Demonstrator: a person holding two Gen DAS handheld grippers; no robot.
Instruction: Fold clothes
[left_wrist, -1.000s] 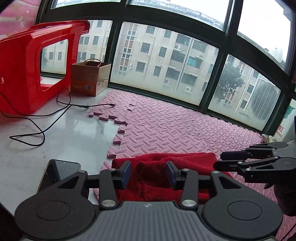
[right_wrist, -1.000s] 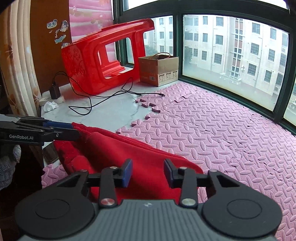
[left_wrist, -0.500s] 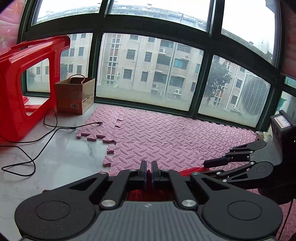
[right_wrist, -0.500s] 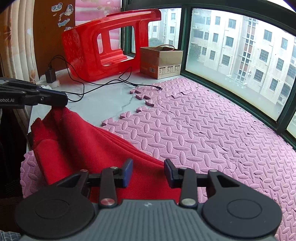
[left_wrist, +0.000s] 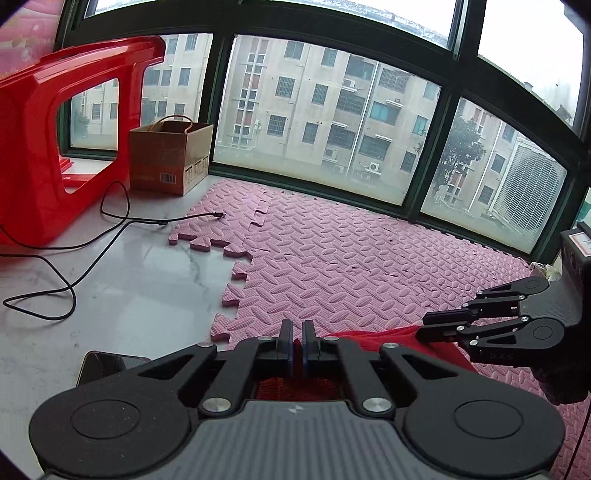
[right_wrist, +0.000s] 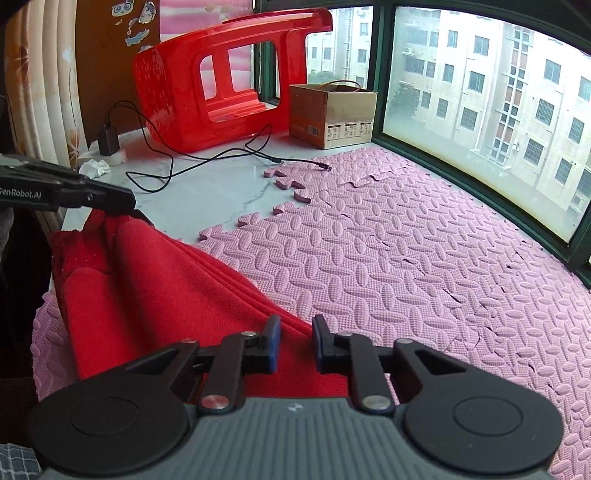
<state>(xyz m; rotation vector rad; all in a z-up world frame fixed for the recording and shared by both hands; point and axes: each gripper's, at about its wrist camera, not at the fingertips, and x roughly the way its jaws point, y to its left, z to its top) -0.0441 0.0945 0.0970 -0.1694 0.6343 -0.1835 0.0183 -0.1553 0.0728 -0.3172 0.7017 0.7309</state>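
A red knit garment (right_wrist: 147, 280) lies at the near left of the pink foam mat (right_wrist: 388, 258). My left gripper (left_wrist: 297, 341) is shut on one corner of it and lifts that corner; it also shows in the right wrist view (right_wrist: 110, 201) at the left, with cloth hanging from its tips. In the left wrist view only a strip of the garment (left_wrist: 373, 338) shows. My right gripper (right_wrist: 295, 341) is open, its fingers either side of the garment's other edge just above the mat; it also shows in the left wrist view (left_wrist: 424, 330).
A red plastic stool (right_wrist: 229, 81) lies on its side on the marble sill, with a cardboard box (right_wrist: 332, 110) beside it. A black cable (left_wrist: 92, 236) and charger (right_wrist: 109, 140) trail over the marble. A phone (left_wrist: 107, 365) lies near the mat's left edge.
My left gripper has shut on the garment's corner and raised it. My right gripper stays open, now low over the garment's other edge.
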